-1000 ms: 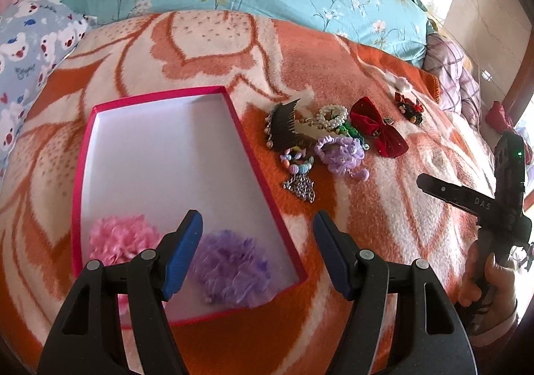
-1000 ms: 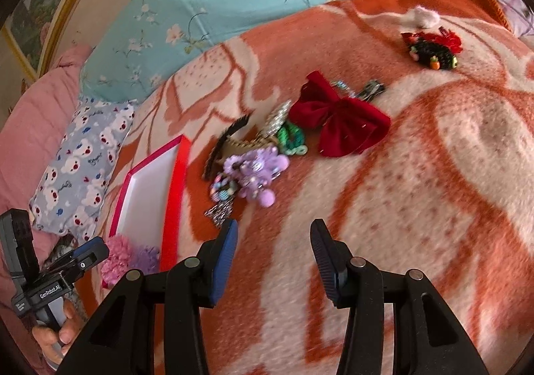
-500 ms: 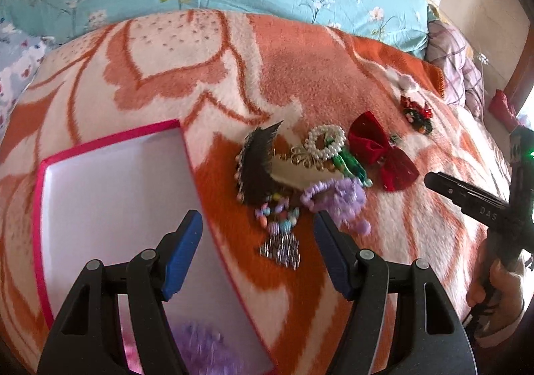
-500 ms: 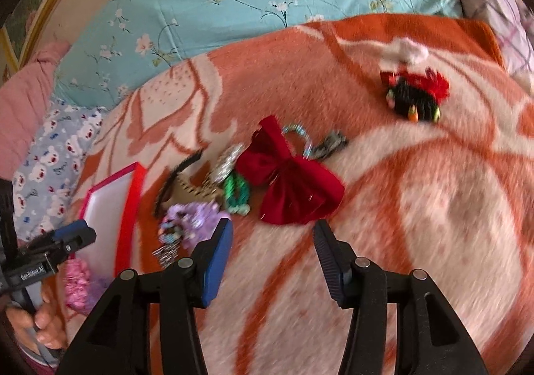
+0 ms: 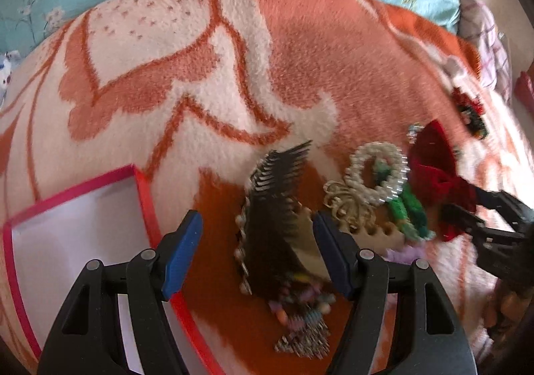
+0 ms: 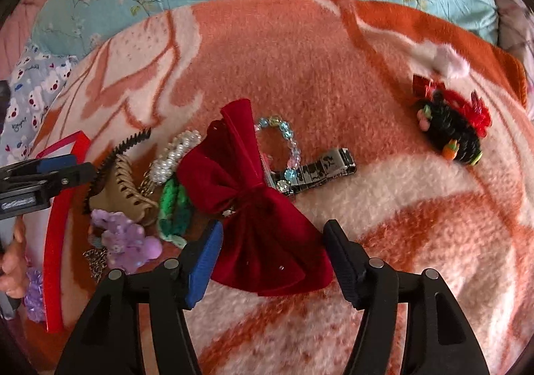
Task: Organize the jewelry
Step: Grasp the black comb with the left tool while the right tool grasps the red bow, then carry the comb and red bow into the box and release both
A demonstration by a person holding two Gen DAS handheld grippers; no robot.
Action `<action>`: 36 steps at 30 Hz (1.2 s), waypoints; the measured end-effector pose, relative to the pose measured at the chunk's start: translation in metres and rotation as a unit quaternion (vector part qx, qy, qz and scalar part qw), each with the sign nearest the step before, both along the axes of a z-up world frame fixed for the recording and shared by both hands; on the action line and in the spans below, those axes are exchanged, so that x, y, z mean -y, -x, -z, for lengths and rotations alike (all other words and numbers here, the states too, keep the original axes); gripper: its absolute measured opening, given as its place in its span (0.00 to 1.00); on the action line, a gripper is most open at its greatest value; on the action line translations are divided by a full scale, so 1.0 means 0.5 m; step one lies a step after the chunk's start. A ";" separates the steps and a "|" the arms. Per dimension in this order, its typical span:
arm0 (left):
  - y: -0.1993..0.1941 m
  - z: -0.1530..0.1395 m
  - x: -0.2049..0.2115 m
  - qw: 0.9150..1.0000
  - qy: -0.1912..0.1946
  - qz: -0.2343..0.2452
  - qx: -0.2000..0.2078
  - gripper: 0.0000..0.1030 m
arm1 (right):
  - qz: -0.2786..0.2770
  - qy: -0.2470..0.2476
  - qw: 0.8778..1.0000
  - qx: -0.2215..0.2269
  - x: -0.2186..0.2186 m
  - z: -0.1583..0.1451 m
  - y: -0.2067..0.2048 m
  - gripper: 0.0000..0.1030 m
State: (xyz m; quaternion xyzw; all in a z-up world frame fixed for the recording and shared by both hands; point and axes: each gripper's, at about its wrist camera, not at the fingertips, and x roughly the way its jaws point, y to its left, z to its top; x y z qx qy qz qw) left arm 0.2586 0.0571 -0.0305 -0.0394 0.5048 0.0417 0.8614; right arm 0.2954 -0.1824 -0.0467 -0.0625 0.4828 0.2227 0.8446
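You get soft, bright daylight in both views, with glare washing out the blanket [image 5: 494,161] far right of your left claw [image 5: 257,241]. Fisheye bending and dark corners frame everything. The beaded charm [image 5: 300,325] between its fingers smears with motion blur.

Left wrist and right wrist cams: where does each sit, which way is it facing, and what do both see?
Left wrist: on the left tool, looking forward and down at the black comb and red-rimmed box; the right tool enters at right.
Right wrist: on the right tool, looking down at the red bow; the left tool and a hand show at left.
Shared: comb, pearl ring, bow, box.
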 end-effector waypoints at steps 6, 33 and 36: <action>-0.012 0.013 -0.008 1.000 0.024 0.014 -0.006 0.07 | 0.004 -0.041 0.999 -0.019 0.019 -0.004 -0.012 0.36; 0.212 -0.134 -0.132 0.994 0.060 -0.032 0.083 0.01 | -0.022 -0.158 0.987 -0.033 -0.035 -0.093 0.103 0.30; 0.237 -0.132 -0.164 0.993 0.059 -0.049 0.084 0.01 | -0.039 -0.162 0.985 -0.036 -0.074 -0.098 0.119 0.30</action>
